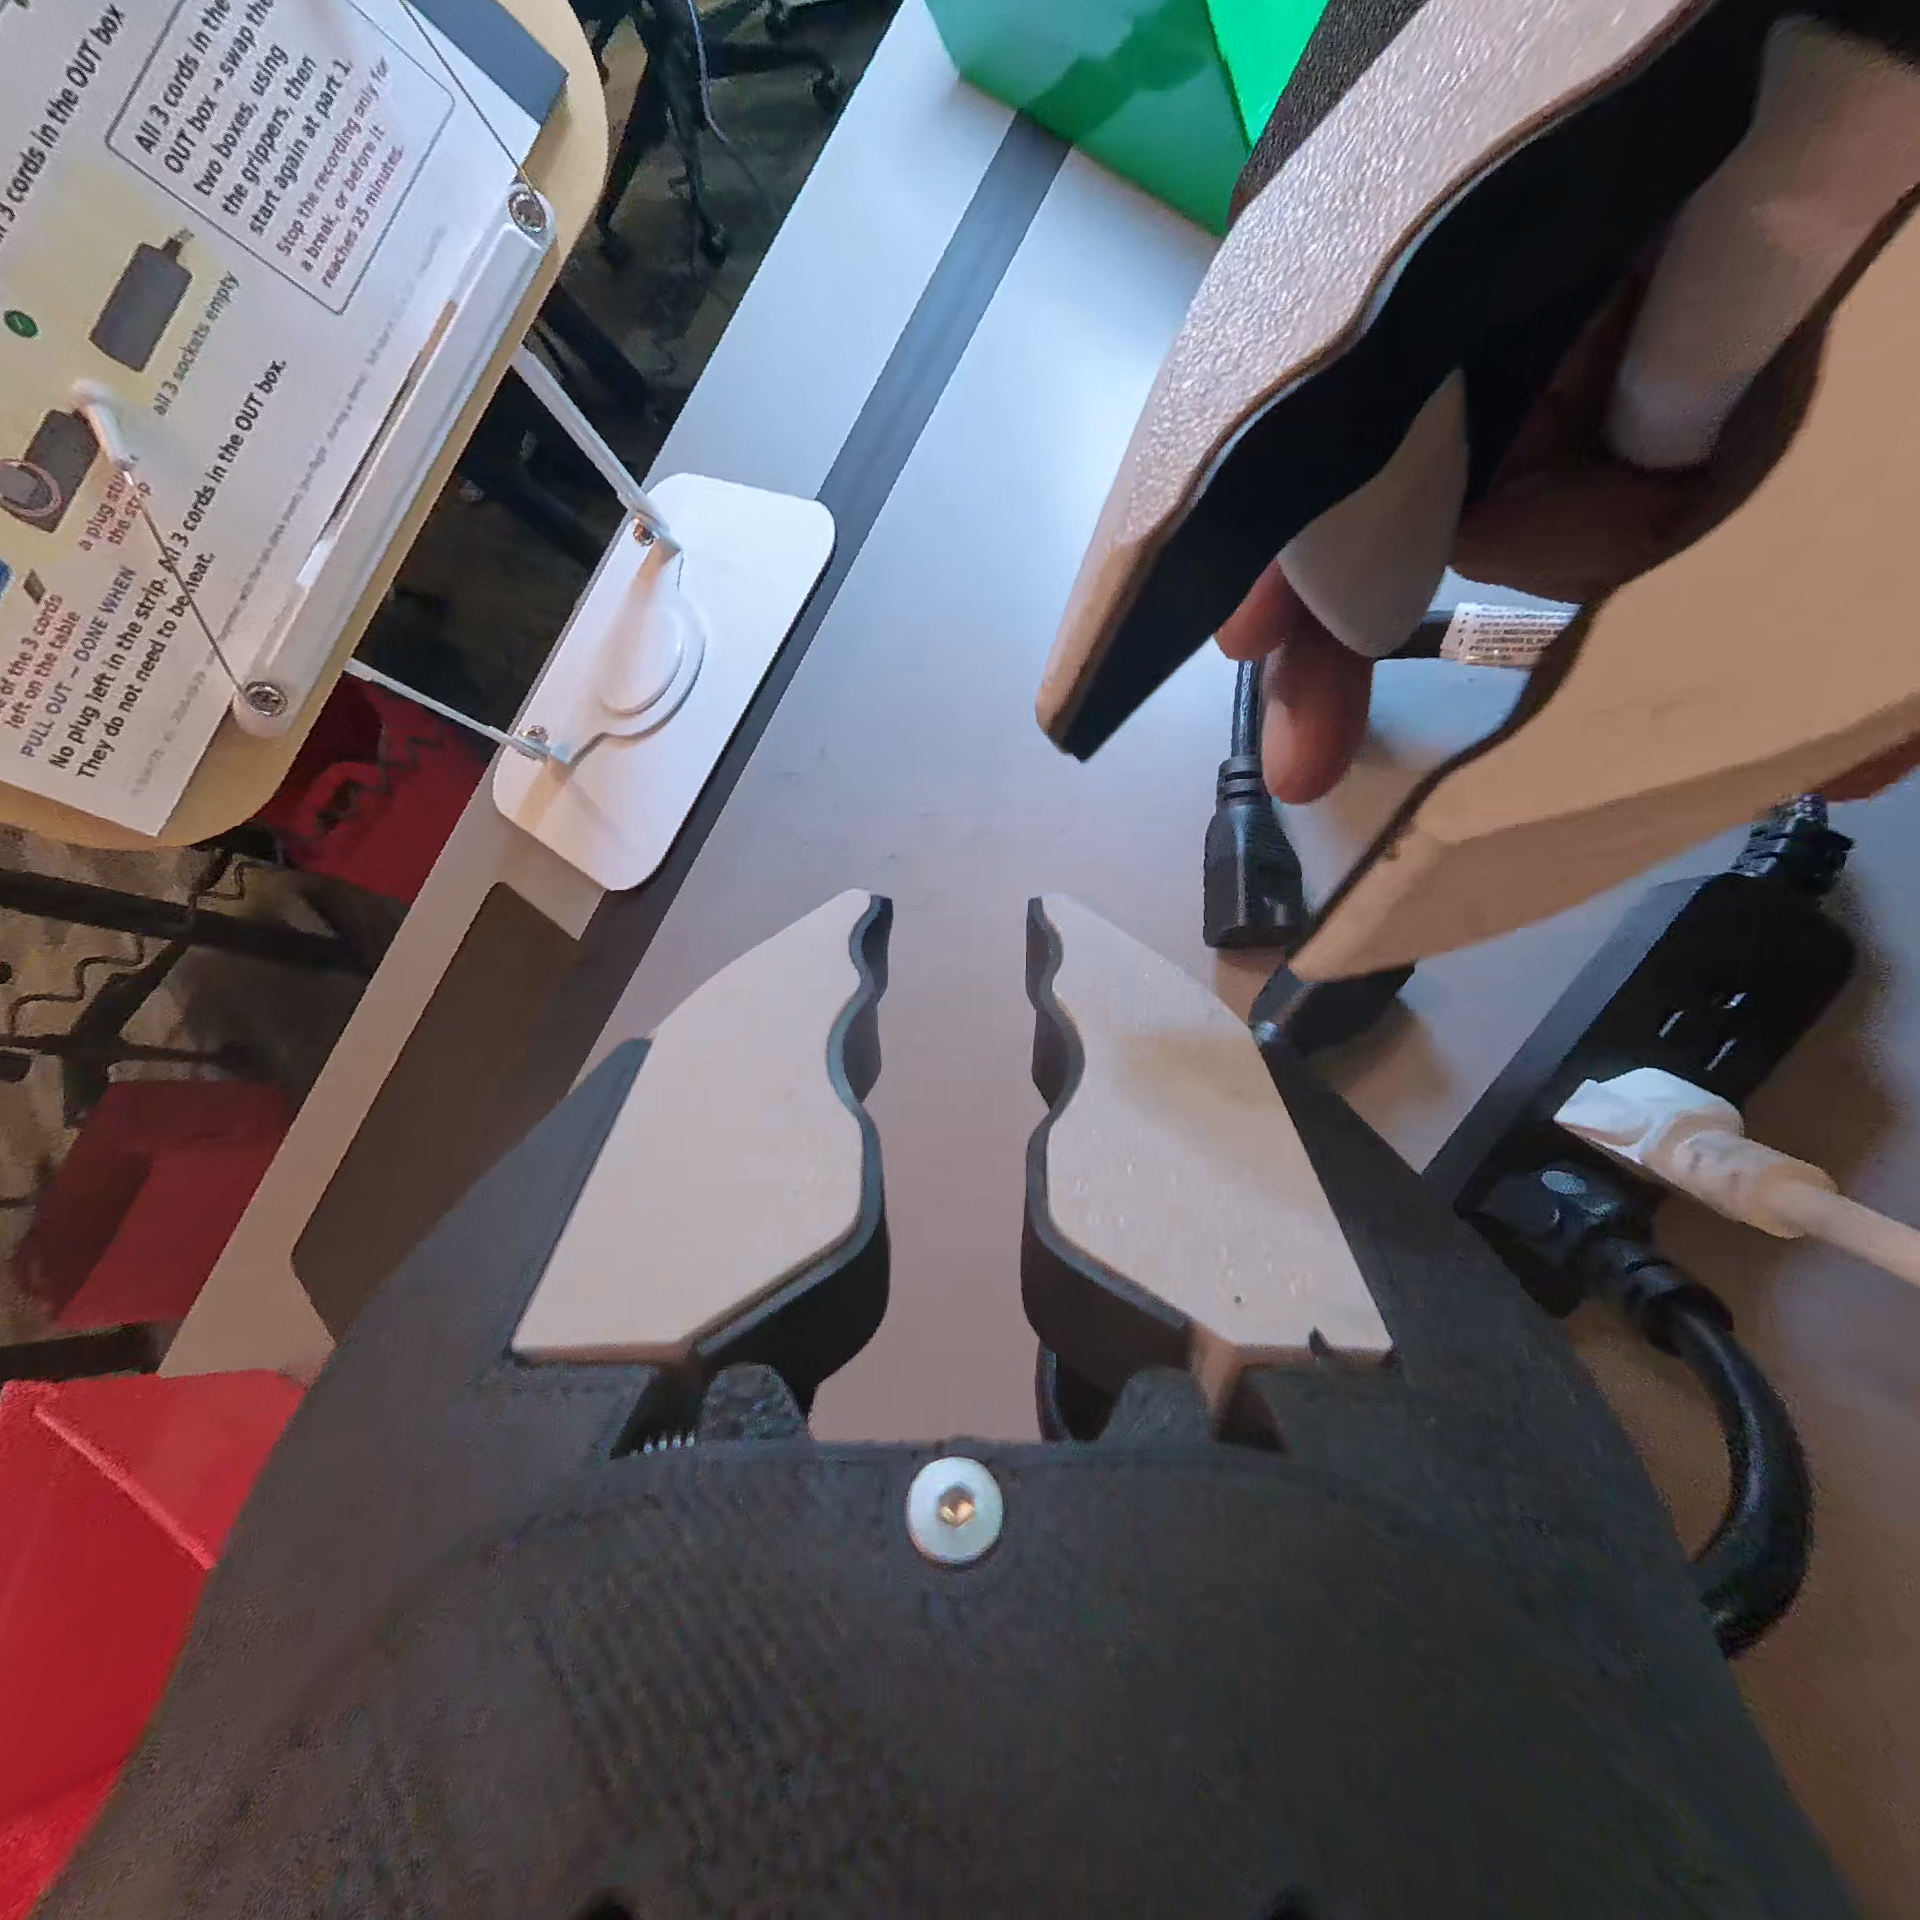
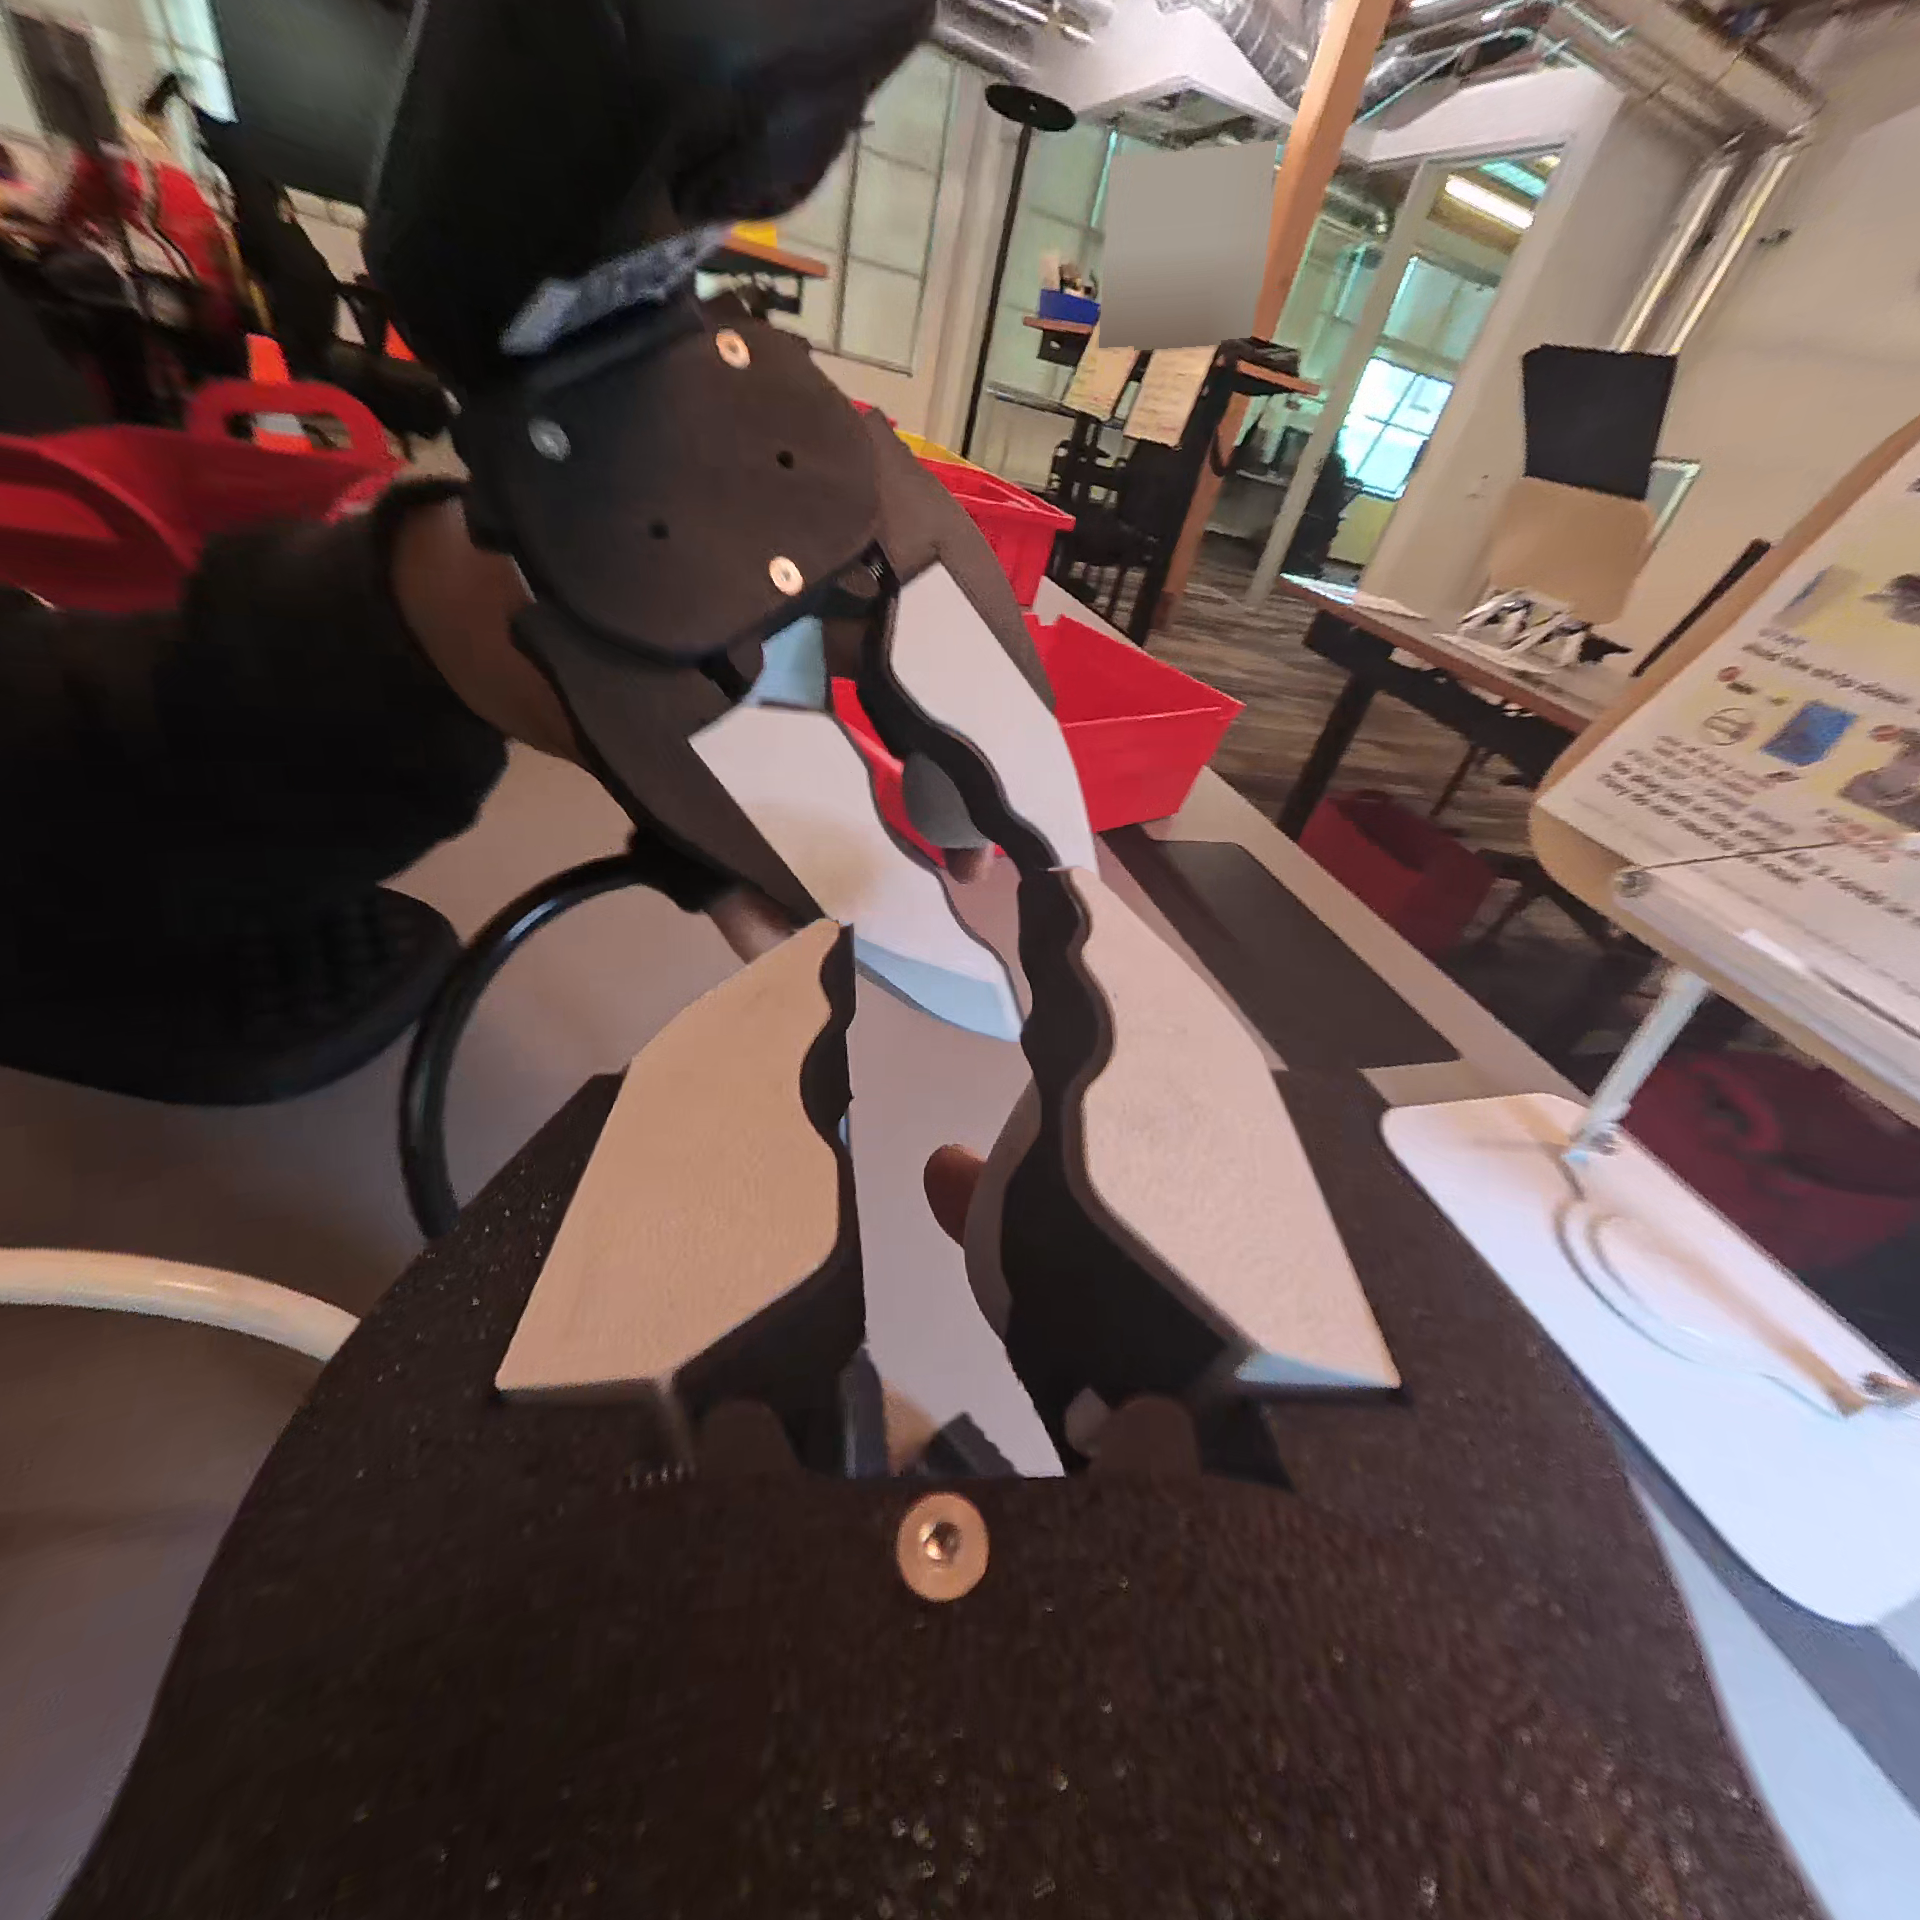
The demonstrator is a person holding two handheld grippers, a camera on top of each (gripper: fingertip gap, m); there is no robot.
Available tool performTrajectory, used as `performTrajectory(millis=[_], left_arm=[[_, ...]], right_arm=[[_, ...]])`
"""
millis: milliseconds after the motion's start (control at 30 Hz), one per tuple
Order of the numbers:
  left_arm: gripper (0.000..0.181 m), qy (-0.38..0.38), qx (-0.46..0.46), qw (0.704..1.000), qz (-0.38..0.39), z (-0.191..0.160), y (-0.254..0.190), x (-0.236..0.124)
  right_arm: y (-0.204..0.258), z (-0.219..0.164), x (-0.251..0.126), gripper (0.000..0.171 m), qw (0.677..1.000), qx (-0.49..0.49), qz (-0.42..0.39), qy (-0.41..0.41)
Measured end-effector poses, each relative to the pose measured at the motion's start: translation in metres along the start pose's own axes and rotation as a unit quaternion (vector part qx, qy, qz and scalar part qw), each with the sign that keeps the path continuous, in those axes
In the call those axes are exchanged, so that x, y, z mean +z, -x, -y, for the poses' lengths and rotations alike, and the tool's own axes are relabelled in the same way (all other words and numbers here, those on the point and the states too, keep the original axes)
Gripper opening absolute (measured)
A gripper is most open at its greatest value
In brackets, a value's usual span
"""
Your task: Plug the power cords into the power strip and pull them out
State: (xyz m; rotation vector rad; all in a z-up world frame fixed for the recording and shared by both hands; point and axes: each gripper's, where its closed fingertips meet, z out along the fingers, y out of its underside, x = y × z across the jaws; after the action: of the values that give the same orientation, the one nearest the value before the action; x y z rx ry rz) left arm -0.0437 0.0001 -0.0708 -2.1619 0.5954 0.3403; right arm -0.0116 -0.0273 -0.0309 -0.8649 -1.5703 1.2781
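Item: power strip [image 1: 1673, 1049] near the tabletop's [image 1: 935, 665] right edge, white plug [image 1: 1652, 1132] and black plug [image 1: 1558, 1205] seated, loose black cord [image 1: 1252, 862] beside it; left gripper [image 1: 956, 935] parted and empty, right gripper [image 2: 935, 914] likewise, likely poised for pulling.

Each black, grainy claw [image 1: 956, 914] has pale wavy-edged fingers [image 1: 727, 1132] and a silver screw [image 1: 954, 1509].

Two grippers [image 1: 956, 914] [image 2: 940, 940], one power strip [image 1: 1704, 1018], two plugs [image 1: 1642, 1127] [image 1: 1558, 1210] in it, one loose connector [image 1: 1252, 883], one stand [image 1: 665, 675], two red bins [image 2: 1132, 717] [image 2: 1008, 520].
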Motion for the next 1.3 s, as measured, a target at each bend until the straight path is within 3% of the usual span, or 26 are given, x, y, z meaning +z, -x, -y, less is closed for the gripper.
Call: performTrajectory(millis=[467,633,767,1033,1133,1300], left_arm=[[0.032,0.002,0.011,1.000,0.026,0.006,-0.005,0.004],[0.033,0.009,0.018,0.999,0.036,0.006,-0.007,0.005],[0.035,0.011,0.026,0.999,0.044,0.008,-0.010,0.011],[0.035,-0.018,0.014,0.998,0.052,0.020,-0.006,0.009],[0.036,-0.027,0.008,0.999,0.036,0.024,-0.011,0.008],[0.039,-0.037,-0.002,0.999,-0.002,0.031,-0.022,0.002]], right_arm=[[-0.002,0.011,0.002,0.049,0.999,0.050,-0.014,-0.003],[-0.023,0.002,0.001,0.042,0.995,0.050,-0.081,0.025],[-0.031,0.008,0.000,0.036,0.989,0.103,-0.101,0.014],[-0.006,0.058,-0.002,0.025,0.962,0.246,0.054,-0.105],[0.010,0.073,-0.009,0.023,0.956,0.213,0.147,-0.138],[0.040,0.070,-0.028,0.029,0.929,0.139,0.320,-0.126]])
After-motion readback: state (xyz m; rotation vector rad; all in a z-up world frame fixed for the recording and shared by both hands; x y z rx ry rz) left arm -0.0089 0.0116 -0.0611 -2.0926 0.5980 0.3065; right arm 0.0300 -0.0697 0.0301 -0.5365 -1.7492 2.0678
